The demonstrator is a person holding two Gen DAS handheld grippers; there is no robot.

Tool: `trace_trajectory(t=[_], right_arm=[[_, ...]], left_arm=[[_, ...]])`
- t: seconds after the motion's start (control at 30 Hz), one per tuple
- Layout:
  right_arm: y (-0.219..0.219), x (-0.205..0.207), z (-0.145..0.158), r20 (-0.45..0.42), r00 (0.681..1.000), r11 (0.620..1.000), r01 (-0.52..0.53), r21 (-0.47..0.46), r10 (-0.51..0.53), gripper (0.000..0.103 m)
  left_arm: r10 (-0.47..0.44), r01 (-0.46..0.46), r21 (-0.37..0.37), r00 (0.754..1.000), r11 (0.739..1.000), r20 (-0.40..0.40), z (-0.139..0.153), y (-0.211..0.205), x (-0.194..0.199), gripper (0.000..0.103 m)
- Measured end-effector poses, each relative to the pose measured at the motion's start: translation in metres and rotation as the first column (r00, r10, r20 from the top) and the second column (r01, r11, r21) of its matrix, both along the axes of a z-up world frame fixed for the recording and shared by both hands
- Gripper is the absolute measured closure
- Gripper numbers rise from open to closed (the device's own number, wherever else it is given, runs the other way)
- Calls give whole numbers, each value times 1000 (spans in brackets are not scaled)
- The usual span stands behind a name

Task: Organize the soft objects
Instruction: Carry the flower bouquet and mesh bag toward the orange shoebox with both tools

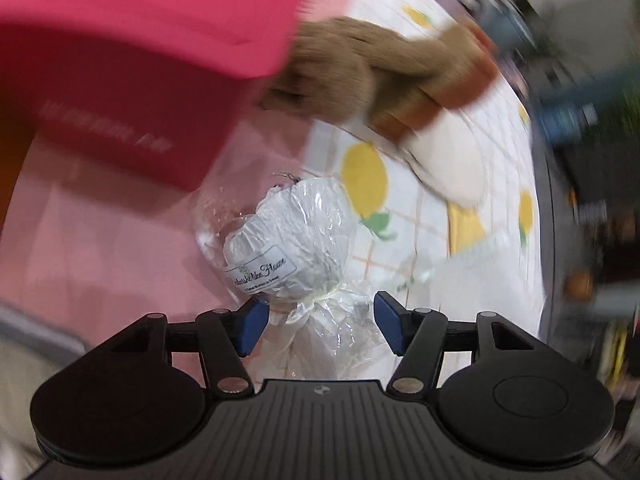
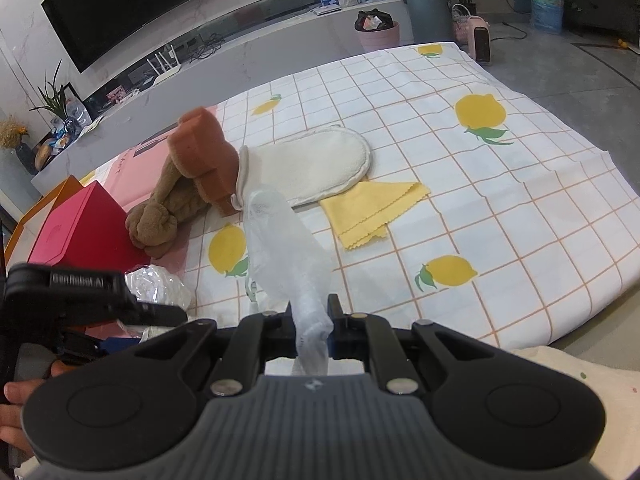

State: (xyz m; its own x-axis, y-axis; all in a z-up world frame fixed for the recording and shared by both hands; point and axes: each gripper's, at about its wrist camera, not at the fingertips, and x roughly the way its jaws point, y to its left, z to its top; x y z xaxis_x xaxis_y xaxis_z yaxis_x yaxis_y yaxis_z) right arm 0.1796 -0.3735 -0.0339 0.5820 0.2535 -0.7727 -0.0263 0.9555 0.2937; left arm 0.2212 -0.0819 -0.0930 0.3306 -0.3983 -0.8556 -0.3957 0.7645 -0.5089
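My left gripper [image 1: 316,326] is open, its blue pads either side of the tied neck of a clear plastic bag holding a white soft item [image 1: 288,248]. The bag also shows in the right wrist view [image 2: 156,286], beside the left gripper body [image 2: 80,300]. My right gripper [image 2: 312,320] is shut on a translucent white mesh sock [image 2: 280,248] and holds it up over the lemon-print sheet [image 2: 500,208]. A brown plush toy [image 2: 176,208] [image 1: 360,80], a brown sponge block [image 2: 204,156], a cream mitt [image 2: 316,164] [image 1: 448,160] and a yellow cloth [image 2: 372,208] lie on the sheet.
A red box [image 2: 80,232] [image 1: 120,80] stands at the left on a pink cover [image 1: 100,240]. An orange box edge [image 2: 44,204] is behind it. A TV bench, pink bin [image 2: 378,34] and heater [image 2: 480,42] stand beyond the far edge.
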Motion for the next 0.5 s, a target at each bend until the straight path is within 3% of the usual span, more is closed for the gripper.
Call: trace_trajectory(t=[0.1,0.2,0.23,0.3,0.37,0.5], right_arm=[[1,0,-1,-3,1000,1000,-5,-4,5,93],[3,1,-2,-8,1000,1000,-11,-6,11,93],[3,1,-2,-9,1000,1000,-13,-6,12,93],[4,1,-3,-11,1000,1000,-17,-7,17,93],[4,1,-3,-9,1000,1000,-21,-7,21,93],[4,1,-1,-1,1000,1000,-25,-5,25,93]], left_arm=[[149,-149,-10,989,989,-2,-2,-1,-4,32],[235,-235,44,972,971,5,-3,-8,-3,32],[236,-236,53,972,970,16,-5,-11,-1,32],[225,-226,11,973,974,41,-14,-14,0,53],[209,-208,-30,976,978,67,-20,-12,-1,56],[76,-77,12,994,997,84,-17,-12,-2,57]])
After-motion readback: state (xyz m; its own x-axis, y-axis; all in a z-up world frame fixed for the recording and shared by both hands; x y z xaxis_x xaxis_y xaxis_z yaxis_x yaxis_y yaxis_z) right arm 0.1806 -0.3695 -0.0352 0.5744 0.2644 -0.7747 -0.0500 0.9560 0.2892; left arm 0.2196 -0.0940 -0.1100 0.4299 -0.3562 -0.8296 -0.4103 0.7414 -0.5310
